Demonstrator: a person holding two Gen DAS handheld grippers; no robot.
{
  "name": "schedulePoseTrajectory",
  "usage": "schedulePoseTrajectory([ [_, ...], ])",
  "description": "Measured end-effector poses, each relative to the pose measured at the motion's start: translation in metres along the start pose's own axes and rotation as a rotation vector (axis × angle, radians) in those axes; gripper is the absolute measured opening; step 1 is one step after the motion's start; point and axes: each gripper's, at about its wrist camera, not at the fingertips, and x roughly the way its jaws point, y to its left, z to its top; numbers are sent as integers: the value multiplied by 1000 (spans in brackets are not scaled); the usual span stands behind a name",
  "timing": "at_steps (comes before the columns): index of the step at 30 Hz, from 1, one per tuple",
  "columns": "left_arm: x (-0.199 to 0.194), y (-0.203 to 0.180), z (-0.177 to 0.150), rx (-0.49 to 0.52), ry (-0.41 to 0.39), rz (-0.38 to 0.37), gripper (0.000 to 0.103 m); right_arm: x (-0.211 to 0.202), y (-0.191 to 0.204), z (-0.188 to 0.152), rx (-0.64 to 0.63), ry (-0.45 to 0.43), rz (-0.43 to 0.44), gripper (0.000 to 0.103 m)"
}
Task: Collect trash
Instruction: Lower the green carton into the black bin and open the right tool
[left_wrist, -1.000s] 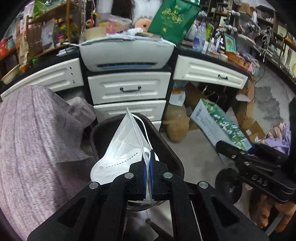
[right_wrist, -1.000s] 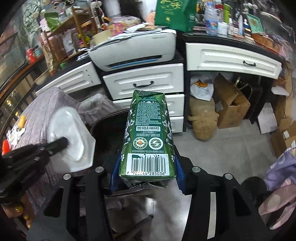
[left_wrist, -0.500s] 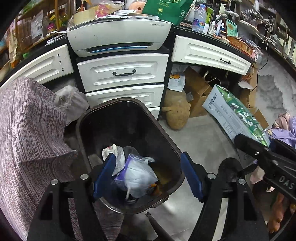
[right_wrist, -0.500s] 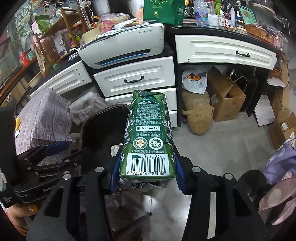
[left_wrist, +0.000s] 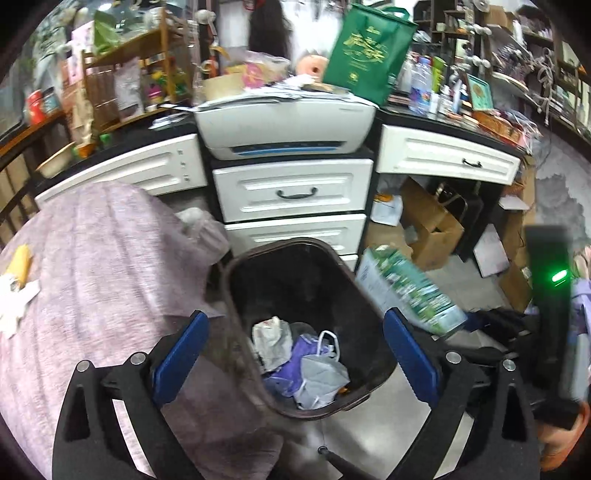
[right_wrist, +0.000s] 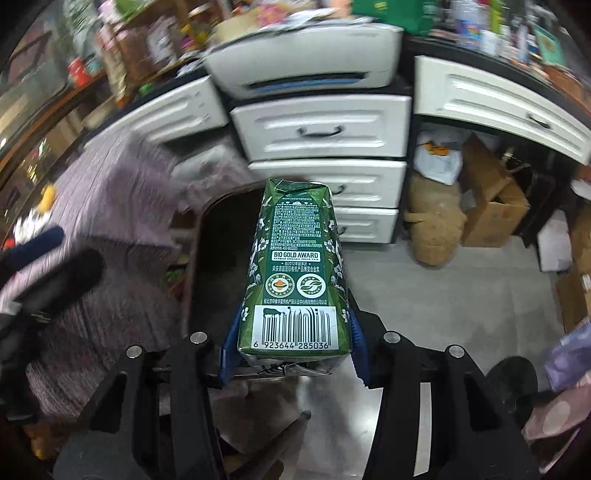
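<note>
The bin stood before the drawers, the printer on top. In it lay the mask; my carton hung over its rim.

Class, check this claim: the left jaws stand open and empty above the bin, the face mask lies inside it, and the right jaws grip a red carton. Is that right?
Not quite: the carton is green, not red, as the right wrist view shows. The rest holds: the left gripper has just been opening and is empty above the bin, and the face mask lies inside.

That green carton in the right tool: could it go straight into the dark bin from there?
Probably yes. The green carton, clamped in the right tool, hangs near the open, lidless bin; the left tool is empty, jaws spread.
</note>
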Motion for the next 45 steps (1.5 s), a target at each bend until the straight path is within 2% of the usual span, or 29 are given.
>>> schedulePoseTrajectory([
  [7, -23, 30, -4, -74, -9, 15, 97, 50, 45, 1, -91, 94, 24, 49],
  [11, -34, 43, -8, -108, -19, 30, 97, 73, 59, 2, -134, 138, 9, 49],
  [18, -44, 58, -14, -146, -31, 37, 97, 115, 69, -4, -174, 232, -40, 49],
  [23, -47, 65, -18, -158, -33, 48, 97, 130, 69, -10, -178, 256, -69, 50],
  [24, -48, 67, -19, -162, -32, 48, 97, 131, 69, -10, -178, 260, -69, 52],
  [25, -48, 68, -20, -166, -31, 50, 97, 131, 69, -11, -180, 263, -68, 59],
  [27, -49, 72, -22, -174, -27, 51, 97, 126, 70, -12, -189, 246, -75, 73],
  [34, -55, 84, -28, -198, -26, 65, 97, 100, 65, -7, -170, 187, -76, 74],
  [45, -75, 114, -36, -204, -25, 69, 97, 20, 78, 18, -152, -15, -48, 78],
])
